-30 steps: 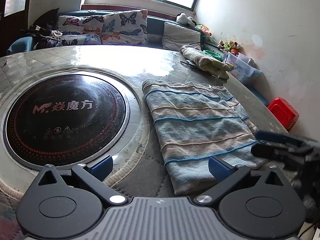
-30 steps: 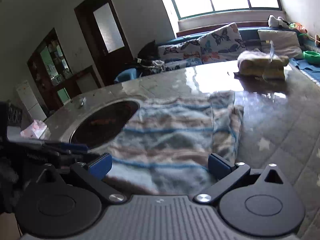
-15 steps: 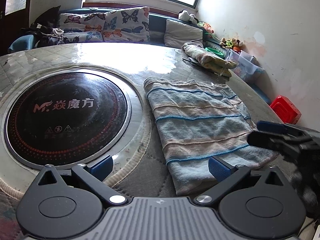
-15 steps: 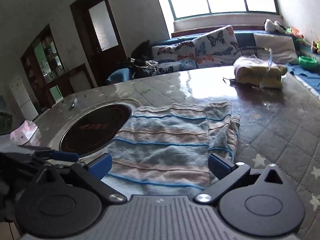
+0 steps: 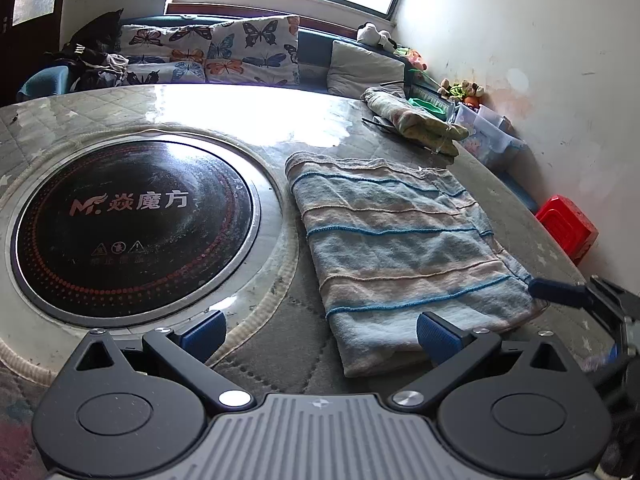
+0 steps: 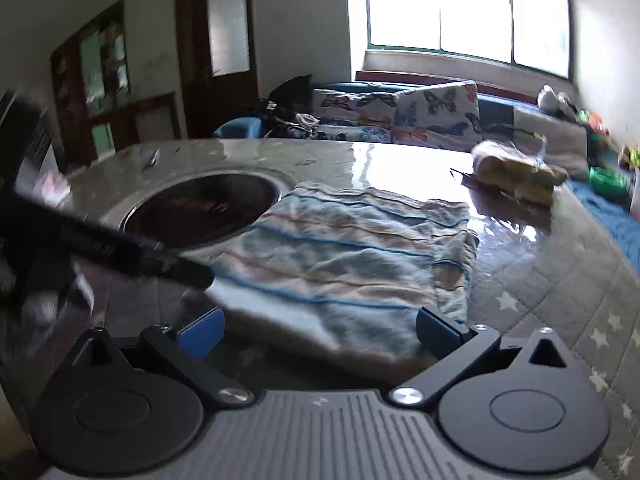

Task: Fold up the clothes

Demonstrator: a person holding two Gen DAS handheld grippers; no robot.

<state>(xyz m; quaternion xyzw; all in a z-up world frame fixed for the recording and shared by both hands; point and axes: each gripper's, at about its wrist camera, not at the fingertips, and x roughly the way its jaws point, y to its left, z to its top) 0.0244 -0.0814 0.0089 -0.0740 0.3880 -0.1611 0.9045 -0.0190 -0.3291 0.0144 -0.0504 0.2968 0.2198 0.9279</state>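
A folded striped blue and beige cloth [image 5: 404,240] lies flat on the round table, right of the black hotplate. It also shows in the right wrist view [image 6: 344,268]. My left gripper [image 5: 320,330] is open and empty, just short of the cloth's near left corner. My right gripper [image 6: 318,328] is open and empty at the cloth's near right edge; it shows in the left wrist view [image 5: 560,294] by the cloth's right corner. The left gripper shows blurred in the right wrist view [image 6: 176,268], its tip at the cloth's left edge.
A black round hotplate [image 5: 132,232] is set in the table's [image 5: 248,128] middle. A second folded cloth [image 5: 416,122] lies at the far right of the table. A sofa with butterfly cushions [image 5: 216,54] stands behind. A red stool [image 5: 566,230] and plastic boxes [image 5: 486,136] stand by the right wall.
Both grippers have moved in toward the cloth's near edge. The right gripper has swung left and forward, its view blurred. The cloth lies as before.
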